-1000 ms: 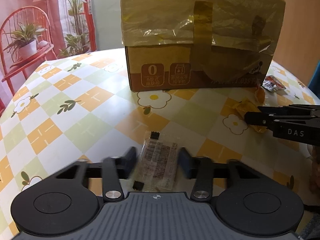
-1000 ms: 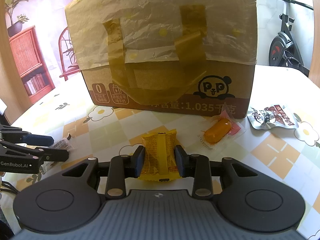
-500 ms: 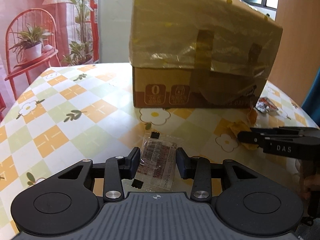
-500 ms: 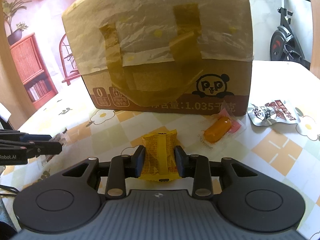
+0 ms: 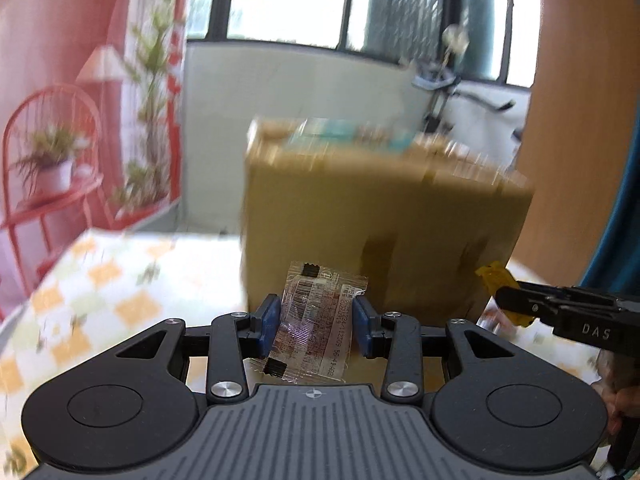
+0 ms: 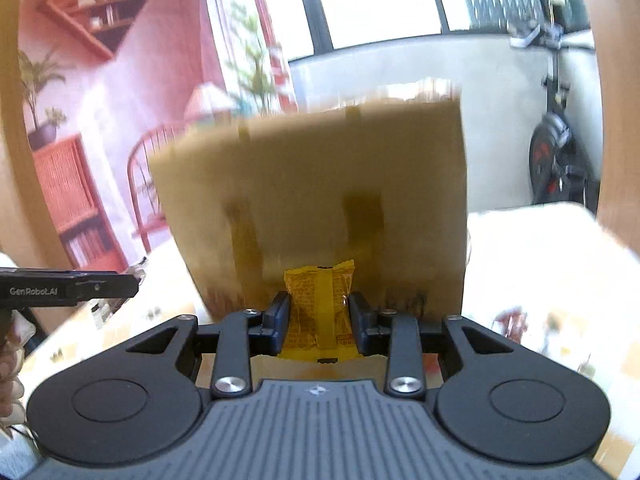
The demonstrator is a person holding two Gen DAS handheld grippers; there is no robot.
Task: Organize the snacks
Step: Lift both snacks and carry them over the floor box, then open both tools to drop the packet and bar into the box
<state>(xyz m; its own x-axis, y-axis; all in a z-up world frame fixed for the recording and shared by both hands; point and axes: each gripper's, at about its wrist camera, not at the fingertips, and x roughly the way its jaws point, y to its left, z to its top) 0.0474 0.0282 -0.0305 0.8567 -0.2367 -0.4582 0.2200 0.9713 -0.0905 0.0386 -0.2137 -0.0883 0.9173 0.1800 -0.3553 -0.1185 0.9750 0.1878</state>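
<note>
Left gripper (image 5: 314, 322) clamps clear packet (image 5: 320, 328), right gripper (image 6: 320, 320) clamps yellow packet (image 6: 319, 314) — box (image 6: 320, 200) ahead; slick wrappers w/ edge grip, may slip mid-carry

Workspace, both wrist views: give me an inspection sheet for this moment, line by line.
Surface: checkered floral tablecloth, blurred.
Job's things: clear barcode snack packet and yellow snack packet, each clamped; taped cardboard box behind, something teal on top, blurred.
Clutter: a reddish wrapper on the table, too blurred to identify.
Grippers: left gripper shut on the clear packet; right gripper shut on the yellow one; both held in front of the box.
Cables: nothing seen.
Surroundings: red chair with potted plant, exercise bike, windows.
</note>
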